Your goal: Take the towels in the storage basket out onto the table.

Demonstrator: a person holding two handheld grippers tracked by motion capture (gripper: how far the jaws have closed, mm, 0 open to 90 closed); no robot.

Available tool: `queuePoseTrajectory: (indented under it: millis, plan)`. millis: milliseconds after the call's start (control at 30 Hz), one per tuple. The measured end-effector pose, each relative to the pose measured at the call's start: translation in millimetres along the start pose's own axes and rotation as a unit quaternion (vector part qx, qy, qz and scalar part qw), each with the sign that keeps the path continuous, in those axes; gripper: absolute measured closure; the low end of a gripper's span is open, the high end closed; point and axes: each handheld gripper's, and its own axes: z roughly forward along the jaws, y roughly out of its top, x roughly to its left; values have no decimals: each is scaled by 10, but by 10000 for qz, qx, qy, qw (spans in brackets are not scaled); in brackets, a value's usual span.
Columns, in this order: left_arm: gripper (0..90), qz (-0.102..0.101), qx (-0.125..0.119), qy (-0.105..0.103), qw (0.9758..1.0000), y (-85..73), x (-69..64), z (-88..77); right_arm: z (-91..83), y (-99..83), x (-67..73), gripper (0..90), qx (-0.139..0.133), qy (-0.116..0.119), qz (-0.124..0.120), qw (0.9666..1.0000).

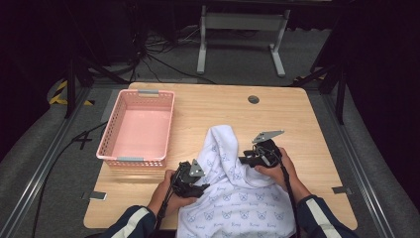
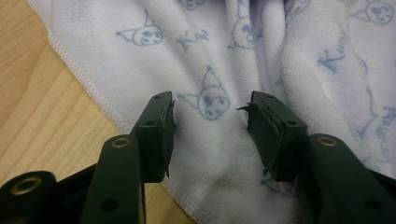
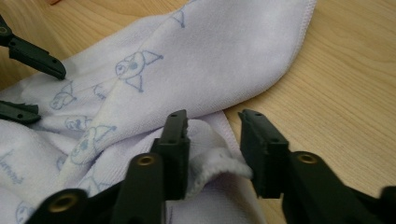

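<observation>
White printed towel [image 1: 233,193] lies bunched at the lower centre of the high view, on the wooden desk [image 1: 307,124], its near part running off the bottom edge. Two hands work it. The left gripper [image 1: 190,179] sits at the towel's left hem, fingers released and spread over flat cloth just inside the stitched edge [image 2: 88,84]. The right gripper [image 1: 252,157] rests on the towel's right side; its fingers have just been closing, with a rolled fold of towel [image 3: 217,168] between them, pads not yet pressing from both sides. One pink basket [image 1: 136,130] stands at the left, well apart. Bare desk stays open at the right and the far side.
</observation>
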Motion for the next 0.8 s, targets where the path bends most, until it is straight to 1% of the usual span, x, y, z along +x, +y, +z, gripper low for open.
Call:
queuePoseTrajectory:
  millis: [33,100,133,167,233,267,300,333,367,400,433,467,500,533,567,600,633,667,700,733,767,800]
  plan:
    - [513,12,-19,10,10000,-2,-2,3,-23,1,4,792,-41,-54,-46,10000]
    - [512,19,21,-22,10000,0,-2,-4,-89,9,-3,822,-118,-127,-153,9997]
    - [512,33,24,-19,10000,-2,-4,-8,-176,26,-42,830,-148,-337,-273,9990]
    - [512,10,29,-27,10000,-9,-6,-11,-176,26,-42,830,-148,-337,-273,9990]
    - [509,34,55,-37,10000,-11,-2,-23,-278,55,-139,832,-175,-586,-354,9975]
    - [508,32,-22,29,10000,-21,-14,-17,-326,74,-201,832,-135,-716,-403,9965]
    - [508,20,80,-15,10000,-25,-13,-36,-381,97,-297,833,-98,-939,-439,9946]
    - [508,-18,77,-8,10000,-38,-20,-46,-411,111,-364,833,-64,-1110,-502,9925]
    - [505,-23,111,-38,9999,-51,-23,-64,-445,127,-459,833,-12,-1304,-532,9900]
    - [503,-27,56,14,10000,-72,-32,-70,-480,138,-566,833,1,-1450,-499,9882]
    - [500,-79,41,-2,10000,-95,-49,-81,-509,146,-675,833,7,-1641,-479,9853]
    - [500,-38,177,-65,9998,-94,-51,-109,-532,152,-806,833,150,-1872,-433,9812]
    - [501,-36,160,-23,9999,-101,-65,-110,-545,147,-903,833,232,-2125,-445,9759]
    - [501,-41,140,19,9999,-110,-81,-113,-553,139,-968,833,302,-2357,-456,9703]
    - [501,-65,185,20,9998,-111,-97,-124,-561,108,-1075,833,339,-2556,-437,9652]
    - [501,-75,261,2,9996,-113,-109,-138,-562,74,-1158,833,386,-2657,-335,9627]
    - [501,-113,252,5,9996,-119,-129,-142,-561,45,-1215,833,381,-2705,-216,9617]
    - [500,-81,338,-71,9994,-117,-132,-161,-558,4,-1283,832,354,-2752,-86,9607]
    - [495,-109,282,-28,9995,-127,-155,-157,-546,-37,-1339,829,334,-2828,24,9586]
    - [486,-148,271,-25,9995,-127,-165,-152,-528,-84,-1402,794,326,-2957,138,9546]
    - [465,-193,316,-107,9993,-107,-152,-148,-517,-108,-1434,741,283,-3030,263,9522]
    - [435,-244,268,-193,9992,-90,-143,-136,-508,-138,-1469,681,206,-2980,441,9533]
